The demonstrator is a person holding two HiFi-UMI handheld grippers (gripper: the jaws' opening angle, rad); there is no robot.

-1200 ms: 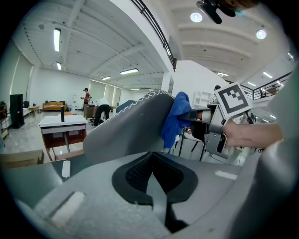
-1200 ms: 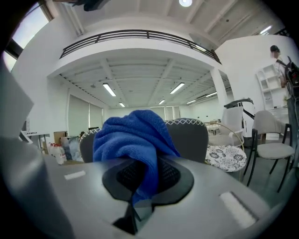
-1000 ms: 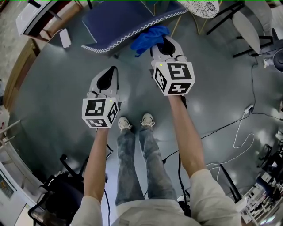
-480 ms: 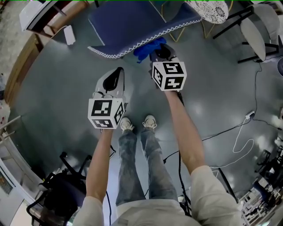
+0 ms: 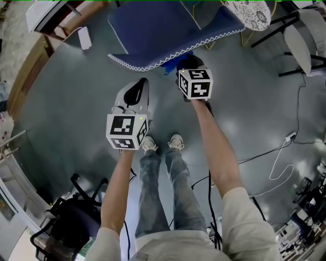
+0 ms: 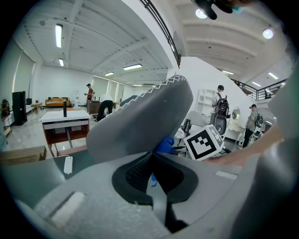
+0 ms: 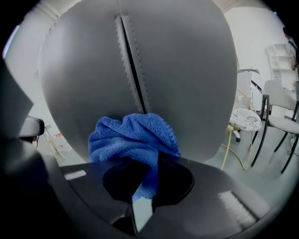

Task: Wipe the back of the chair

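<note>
The chair (image 5: 168, 28) has a dark padded back with white stitching along its edge and stands at the top of the head view. My right gripper (image 7: 149, 158) is shut on a crumpled blue cloth (image 7: 133, 142) and presses it against the chair back (image 7: 140, 60), just below the centre seam. In the head view only a scrap of the cloth (image 5: 169, 70) shows under the chair's edge, beside the right gripper (image 5: 184, 67). My left gripper (image 5: 142, 82) hangs lower left of the chair, shut and holding nothing. The left gripper view shows the chair (image 6: 140, 121), the cloth (image 6: 164, 144) and the left gripper (image 6: 152, 156).
A white lace-topped stool (image 5: 249, 12) and white chairs (image 5: 300, 35) stand at the right. Cables (image 5: 277, 158) run over the grey floor. A white power strip (image 5: 84, 38) lies at upper left by wooden furniture. A black chair (image 5: 66, 224) is at lower left. People stand far off.
My right gripper has pushed the cloth forward and further under the chair's edge, so less of the cloth shows. The left gripper has kept its place beside it.
</note>
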